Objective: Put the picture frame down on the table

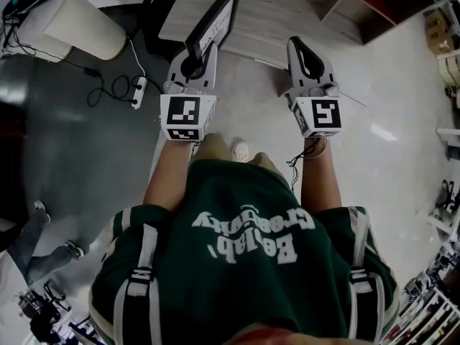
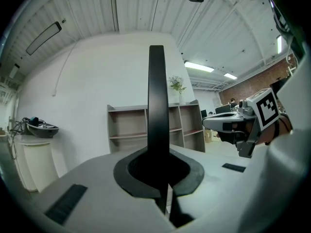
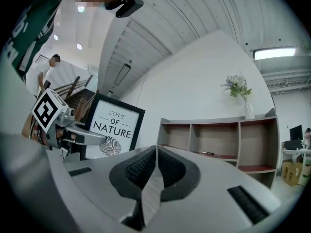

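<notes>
The pale wood bench runs across the top of the head view, just ahead of both hands. Over its near left part stands the picture frame, upright and edge-on to the left gripper view, where its black border rises straight out of the jaws. The right gripper view shows its face, a white print in a black border.

The left gripper is clamped on 1 edge of that border, its 2 jaws pressed against the frame. The right gripper is beside it and apart from the frame, its jaws together with nothing between them.

Whether the frame's lower edge already touches the bench is hard to tell from above; probably not yet.

The frame looks stiff, flat and fairly light, but likely glazed, so fragile, and its smooth border may slip. Held by 1 edge, it could swing; a grip at mid-edge, with the free gripper steadying the far side, should suit lowering it.
</notes>
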The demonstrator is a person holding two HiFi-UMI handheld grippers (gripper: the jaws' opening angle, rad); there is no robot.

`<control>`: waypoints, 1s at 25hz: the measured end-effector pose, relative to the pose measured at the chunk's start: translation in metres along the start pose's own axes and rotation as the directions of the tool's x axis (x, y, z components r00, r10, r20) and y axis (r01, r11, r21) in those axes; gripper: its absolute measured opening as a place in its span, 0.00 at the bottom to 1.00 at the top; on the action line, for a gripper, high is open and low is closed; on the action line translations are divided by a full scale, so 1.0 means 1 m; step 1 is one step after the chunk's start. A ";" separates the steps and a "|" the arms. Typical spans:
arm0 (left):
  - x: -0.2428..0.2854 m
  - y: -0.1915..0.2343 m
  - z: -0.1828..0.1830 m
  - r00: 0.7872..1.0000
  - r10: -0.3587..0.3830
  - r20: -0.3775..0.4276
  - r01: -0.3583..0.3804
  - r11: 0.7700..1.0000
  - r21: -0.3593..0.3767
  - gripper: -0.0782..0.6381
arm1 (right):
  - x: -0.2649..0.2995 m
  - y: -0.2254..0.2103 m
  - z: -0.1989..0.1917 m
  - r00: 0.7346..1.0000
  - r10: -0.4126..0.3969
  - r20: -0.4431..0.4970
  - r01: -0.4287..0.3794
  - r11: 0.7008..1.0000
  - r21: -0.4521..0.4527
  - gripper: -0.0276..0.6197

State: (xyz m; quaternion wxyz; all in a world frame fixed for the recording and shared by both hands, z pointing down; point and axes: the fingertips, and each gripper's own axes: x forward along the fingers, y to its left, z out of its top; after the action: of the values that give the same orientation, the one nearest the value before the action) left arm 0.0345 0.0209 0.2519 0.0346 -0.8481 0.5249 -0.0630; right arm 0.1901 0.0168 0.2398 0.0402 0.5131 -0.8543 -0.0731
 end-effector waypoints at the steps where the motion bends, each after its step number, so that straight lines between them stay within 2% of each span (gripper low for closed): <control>1: 0.001 0.002 -0.001 1.000 0.004 -0.001 -0.004 1.000 0.003 0.15 | 0.002 0.001 -0.001 1.000 0.006 -0.006 -0.006 1.000 -0.003 0.11; 10: 0.022 0.038 -0.013 1.000 0.008 -0.016 -0.008 1.000 0.005 0.15 | 0.048 0.004 -0.004 1.000 0.027 -0.006 -0.027 1.000 -0.007 0.11; 13: 0.038 0.062 -0.023 1.000 0.010 -0.020 -0.010 1.000 -0.009 0.15 | 0.075 0.007 -0.010 1.000 0.029 -0.012 -0.029 1.000 -0.006 0.11; 16: 0.058 0.087 -0.032 1.000 0.011 -0.028 -0.012 1.000 -0.021 0.15 | 0.104 0.009 -0.019 0.998 0.035 -0.057 -0.035 0.999 -0.013 0.11; 20: 0.094 0.123 -0.039 1.000 -0.001 -0.020 0.000 1.000 -0.025 0.15 | 0.156 0.005 -0.023 0.999 0.039 -0.026 -0.039 0.999 -0.002 0.11; 25: 0.136 0.159 -0.044 0.999 -0.031 -0.015 0.031 0.999 -0.025 0.15 | 0.211 -0.005 -0.030 0.999 0.026 -0.045 -0.025 1.000 0.016 0.11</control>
State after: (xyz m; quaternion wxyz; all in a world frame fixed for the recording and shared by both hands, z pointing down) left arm -0.0524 -0.1715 0.2855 0.0193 -0.8560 0.5126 -0.0635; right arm 0.0998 -0.1743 0.2671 0.0566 0.5040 -0.8601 -0.0545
